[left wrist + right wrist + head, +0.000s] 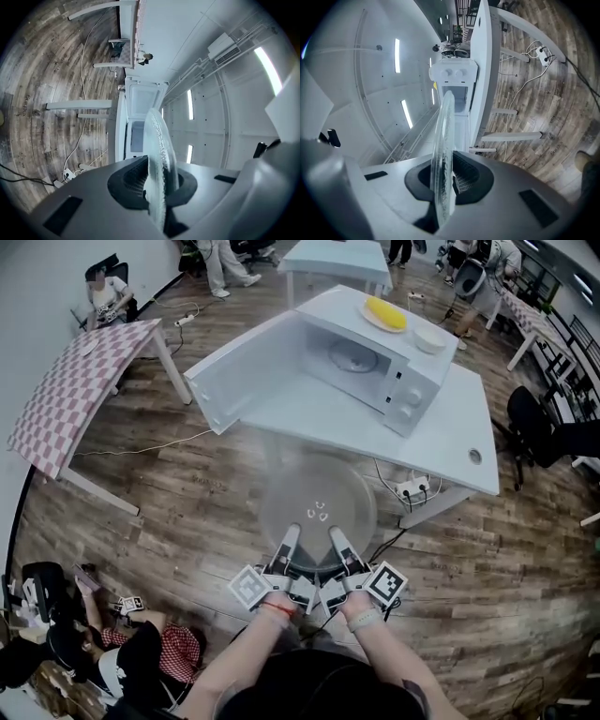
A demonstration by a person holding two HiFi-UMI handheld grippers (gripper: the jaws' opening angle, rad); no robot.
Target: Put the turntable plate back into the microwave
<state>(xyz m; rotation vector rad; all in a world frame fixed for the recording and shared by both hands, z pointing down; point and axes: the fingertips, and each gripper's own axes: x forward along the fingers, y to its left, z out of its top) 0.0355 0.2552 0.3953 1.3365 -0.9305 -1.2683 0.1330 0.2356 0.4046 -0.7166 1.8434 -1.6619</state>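
The left gripper (157, 187) is closed on the near rim of the glass plate (317, 502), its dark ribbed pads pressing the glass from both sides. The right gripper (445, 185) clamps the same rim just beside it, jaws narrowed onto the glass in the same way. In the head view the two grippers sit side by side at the plate's near edge, each held by one of the person's hands. The plate lies roughly flat in the air above the wooden floor (187, 512), its far edge near the front edge of the white table (450, 427) but not yet over it. On that table stands the white microwave (403, 390) with its door (239, 371) swung wide to the left, showing the round floor of the chamber. A yellow item on a dish (386, 313) and a small white bowl (430, 338) rest on the microwave's top. A power strip (412, 488) lies on the floor under the table's front edge, and a checked table (75, 390) stands well apart at the left.
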